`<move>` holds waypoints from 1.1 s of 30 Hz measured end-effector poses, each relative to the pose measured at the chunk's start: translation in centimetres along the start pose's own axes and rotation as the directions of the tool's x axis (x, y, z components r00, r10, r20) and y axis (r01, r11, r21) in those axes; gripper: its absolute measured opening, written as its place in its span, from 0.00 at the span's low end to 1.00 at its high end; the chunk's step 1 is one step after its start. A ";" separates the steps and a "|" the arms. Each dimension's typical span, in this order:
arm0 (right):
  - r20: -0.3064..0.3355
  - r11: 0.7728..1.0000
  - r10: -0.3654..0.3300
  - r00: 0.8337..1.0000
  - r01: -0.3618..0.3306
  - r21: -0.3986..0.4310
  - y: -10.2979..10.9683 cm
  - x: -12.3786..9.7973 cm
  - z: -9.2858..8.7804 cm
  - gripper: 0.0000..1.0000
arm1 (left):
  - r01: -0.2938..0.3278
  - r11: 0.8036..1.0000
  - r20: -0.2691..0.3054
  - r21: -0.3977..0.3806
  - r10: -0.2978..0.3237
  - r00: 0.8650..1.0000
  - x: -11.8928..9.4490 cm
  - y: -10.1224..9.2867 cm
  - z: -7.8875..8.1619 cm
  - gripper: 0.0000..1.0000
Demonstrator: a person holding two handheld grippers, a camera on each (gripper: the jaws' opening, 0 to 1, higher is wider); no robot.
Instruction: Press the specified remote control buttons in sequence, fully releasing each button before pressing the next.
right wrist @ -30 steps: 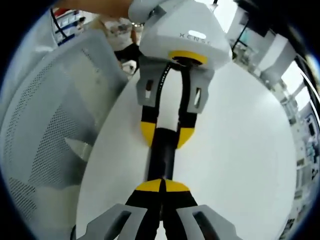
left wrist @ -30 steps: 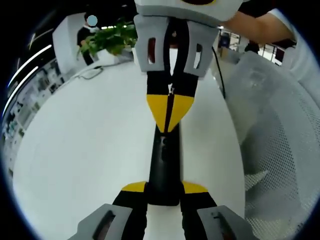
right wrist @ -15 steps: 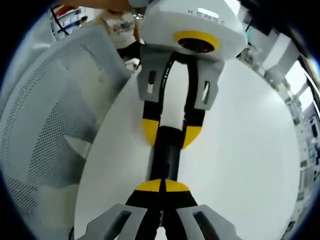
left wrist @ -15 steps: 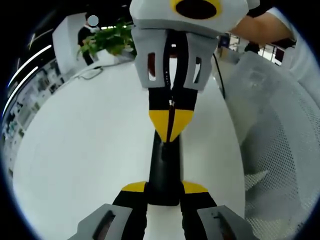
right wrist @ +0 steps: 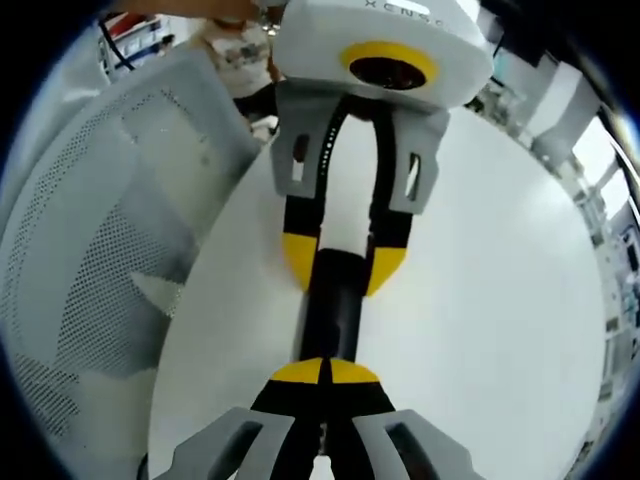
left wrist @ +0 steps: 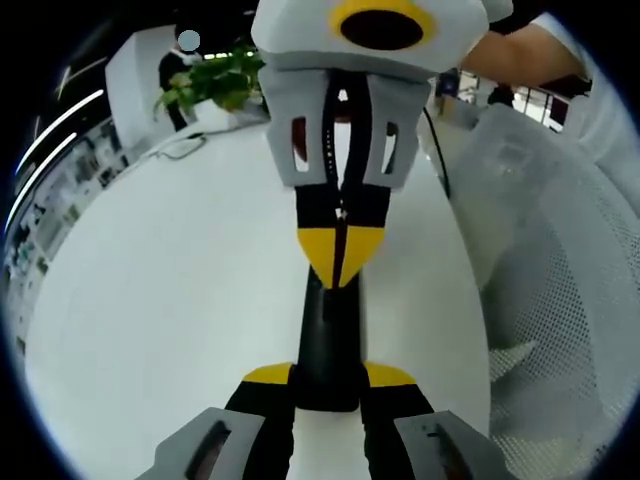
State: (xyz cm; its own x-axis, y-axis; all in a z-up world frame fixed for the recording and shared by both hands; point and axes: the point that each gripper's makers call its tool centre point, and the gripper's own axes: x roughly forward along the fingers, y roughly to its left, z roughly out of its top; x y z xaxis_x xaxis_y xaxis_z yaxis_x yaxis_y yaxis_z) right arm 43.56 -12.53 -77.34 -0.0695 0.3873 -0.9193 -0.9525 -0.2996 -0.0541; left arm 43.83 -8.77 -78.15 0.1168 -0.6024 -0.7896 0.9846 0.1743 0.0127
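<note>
remote pinned for pressing

item: black remote control (left wrist: 330,345), lying flat on the white worktop (left wrist: 160,300), gripped at one end by the left tongs (left wrist: 330,380) to steady it. right tongs (right wrist: 322,372) closed empty, tips meeting over the remote, seemingly on a button; contact unclear.

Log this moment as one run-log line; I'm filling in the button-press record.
left gripper: shut on remote near end | right gripper: shut, tips on remote's top face | remote: flat on white table | mesh chair: beside table
</note>
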 end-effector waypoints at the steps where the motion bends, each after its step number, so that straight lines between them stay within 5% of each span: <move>1: 0.000 1.000 0.002 1.000 -0.002 0.001 0.0 0.0 0.0 0.00 | 0.000 1.000 0.000 0.000 0.000 1.000 0.0 0.0 0.0 0.24; 33: 0.012 0.998 -0.033 0.999 0.033 0.045 -0.1 0.1 0.0 0.00 | -0.004 1.000 -0.002 -0.004 0.004 1.000 0.0 -0.1 0.1 0.24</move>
State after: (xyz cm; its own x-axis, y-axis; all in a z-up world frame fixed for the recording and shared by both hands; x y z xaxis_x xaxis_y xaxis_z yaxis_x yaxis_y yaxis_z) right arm 43.60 -12.46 -77.40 -0.0415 0.4076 -0.9122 -0.9666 -0.2476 -0.0667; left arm 43.74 -8.82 -78.09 0.1200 -0.6003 -0.7907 0.9837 0.1794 0.0131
